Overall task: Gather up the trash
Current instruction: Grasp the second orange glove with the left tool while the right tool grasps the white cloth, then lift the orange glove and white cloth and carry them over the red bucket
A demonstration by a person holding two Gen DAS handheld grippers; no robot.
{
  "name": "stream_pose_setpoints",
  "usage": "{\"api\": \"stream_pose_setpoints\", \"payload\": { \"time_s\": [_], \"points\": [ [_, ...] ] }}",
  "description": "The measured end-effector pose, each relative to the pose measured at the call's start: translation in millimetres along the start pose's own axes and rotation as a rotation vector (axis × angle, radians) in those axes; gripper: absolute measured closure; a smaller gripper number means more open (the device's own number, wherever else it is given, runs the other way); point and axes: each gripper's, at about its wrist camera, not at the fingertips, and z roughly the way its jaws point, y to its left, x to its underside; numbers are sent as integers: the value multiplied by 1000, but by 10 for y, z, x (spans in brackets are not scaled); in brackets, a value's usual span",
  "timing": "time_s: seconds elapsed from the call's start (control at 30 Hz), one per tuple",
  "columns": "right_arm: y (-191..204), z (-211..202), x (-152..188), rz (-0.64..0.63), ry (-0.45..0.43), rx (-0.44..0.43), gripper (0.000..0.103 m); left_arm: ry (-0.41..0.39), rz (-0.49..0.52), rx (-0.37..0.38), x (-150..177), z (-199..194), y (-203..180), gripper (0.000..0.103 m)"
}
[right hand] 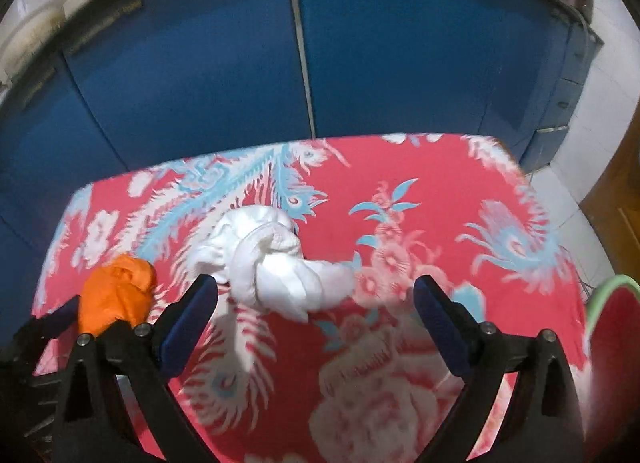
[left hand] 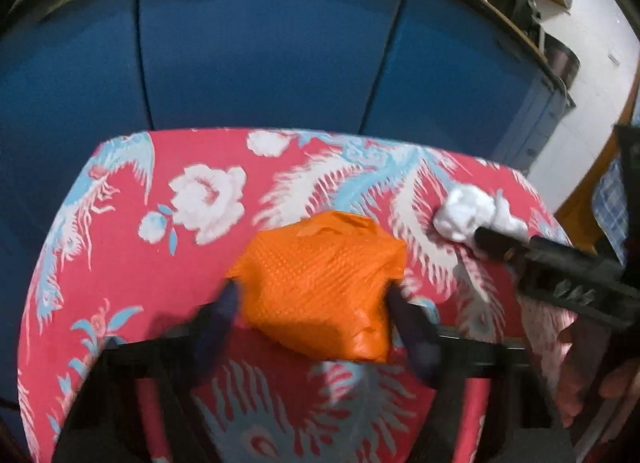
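Both tools are seen at the bottom of their views. At the left tool (left hand: 312, 295), in the lower middle of the left wrist view, a crumpled orange bag (left hand: 320, 283) is gripped, with a dark blue pad pressed against each of its sides. The right tool (right hand: 316, 295) is held wide open in the lower part of the right wrist view; nothing is gripped, and a twisted white cloth wad (right hand: 276, 259) is seen lying between and just beyond its tips, resting on the bench (right hand: 440, 191). The bench is covered with a red cloth printed with white and light blue flowers and feathers. Behind it, across the upper half of both views, blue cabinet doors (right hand: 200, 75) are seen, and a white tiled wall (left hand: 600, 75) at the upper right.
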Motion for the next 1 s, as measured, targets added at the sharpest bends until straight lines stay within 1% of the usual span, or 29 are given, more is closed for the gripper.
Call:
{"api": "stream_pose_setpoints", "payload": {
  "time_s": [0.03, 0.07, 0.1, 0.13, 0.17, 0.2, 0.23, 0.3, 0.37, 0.43, 0.5, 0.57, 0.6, 0.63, 0.7, 0.87, 1.0],
  "points": [
    [9, 51, 0, -9, 8, -1, 7, -1, -1, 0, -14, 12, 2, 56],
    [42, 89, 1, -33, -6, 20, 12, -2, -8, 9, -30, 26, 12, 64],
    [75, 96, 7, -54, -23, 37, 22, 1, -20, 19, -45, 42, 26, 74],
    [118, 101, 12, -81, -31, 54, 39, 3, -29, 21, -58, 49, 48, 78],
    [145, 87, 16, -95, -39, 54, 49, 7, -42, 25, -70, 57, 69, 86],
    [168, 70, 21, -106, -46, 48, 63, 10, -51, 32, -82, 61, 85, 89],
    [186, 62, 28, -112, -46, 49, 66, 6, -55, 43, -90, 51, 89, 90],
    [208, 39, 49, -116, -44, 61, 79, -18, -48, 55, -90, -8, 97, 92],
    [212, 14, 67, -110, -39, 57, 81, -44, -36, 52, -99, -71, 83, 92],
    [204, -36, 79, -96, -43, 58, 81, -71, -20, 41, -119, -172, 64, 92],
    [199, -141, 98, -96, -74, 66, 81, -94, -9, 33, -159, -256, 44, 92],
    [222, -243, 135, -112, -97, 75, 81, -101, -4, 32, -184, -320, 35, 92],
    [224, -315, 149, -109, -104, 70, 81, -108, 2, 31, -184, -361, 24, 92],
    [183, -323, 96, -105, -103, 61, 81, -116, 12, 30, -177, -412, 7, 92],
    [226, -448, 106, -98, -110, 35, 81, -134, 27, 30, -139, -536, -22, 92],
    [363, -798, 203, -105, -145, 4, 81, -138, 28, 42, -55, -727, -93, 92],
    [419, -960, 299, -87, -152, -22, 81, -141, 22, 50, 51, -928, -132, 92]
  ]
}}
